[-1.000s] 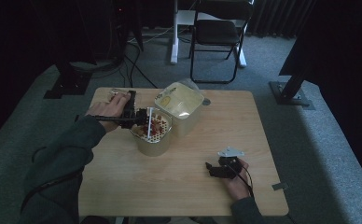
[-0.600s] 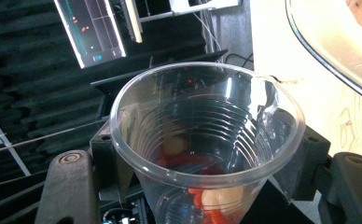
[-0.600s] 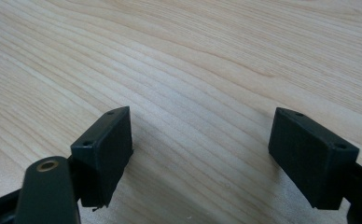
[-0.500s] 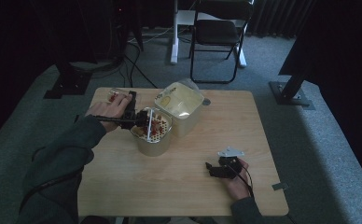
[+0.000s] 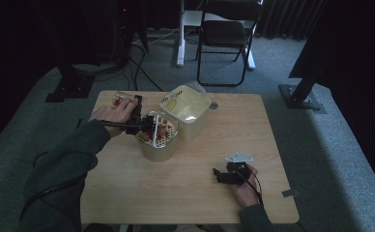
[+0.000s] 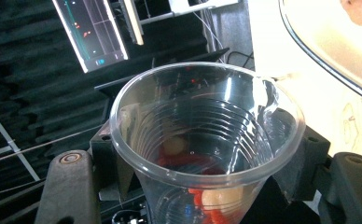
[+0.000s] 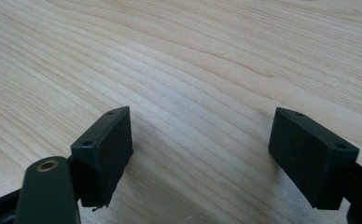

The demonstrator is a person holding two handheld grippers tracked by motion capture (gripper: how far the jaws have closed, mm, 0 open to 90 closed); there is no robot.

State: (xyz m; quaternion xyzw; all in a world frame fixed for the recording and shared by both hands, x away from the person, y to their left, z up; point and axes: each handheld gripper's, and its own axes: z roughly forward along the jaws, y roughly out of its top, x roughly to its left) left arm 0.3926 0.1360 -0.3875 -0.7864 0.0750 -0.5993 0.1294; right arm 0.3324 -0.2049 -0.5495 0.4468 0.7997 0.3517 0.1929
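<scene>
change: my left gripper (image 5: 144, 126) has tipped the clear plastic cup (image 6: 207, 140) further over the strainer (image 5: 159, 137)
left: clenched on cup
right: right gripper (image 7: 200, 156) released, idle on tabletop (image 5: 200, 193), well apart from strainer
meaning: pour is under way, some pieces left in cup

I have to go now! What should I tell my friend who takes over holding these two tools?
Left tool: shut on a clear plastic cup, tipped over the strainer that sits in a round pot.
Right tool: open, holding nothing, low over the bare wooden table at the near right.
Done: some red and pale bits already lie in the strainer.
Left: a few red and pale bits remain in the cup, so probably finish tipping, then set the cup down. A white tub stands just behind the pot.
</scene>
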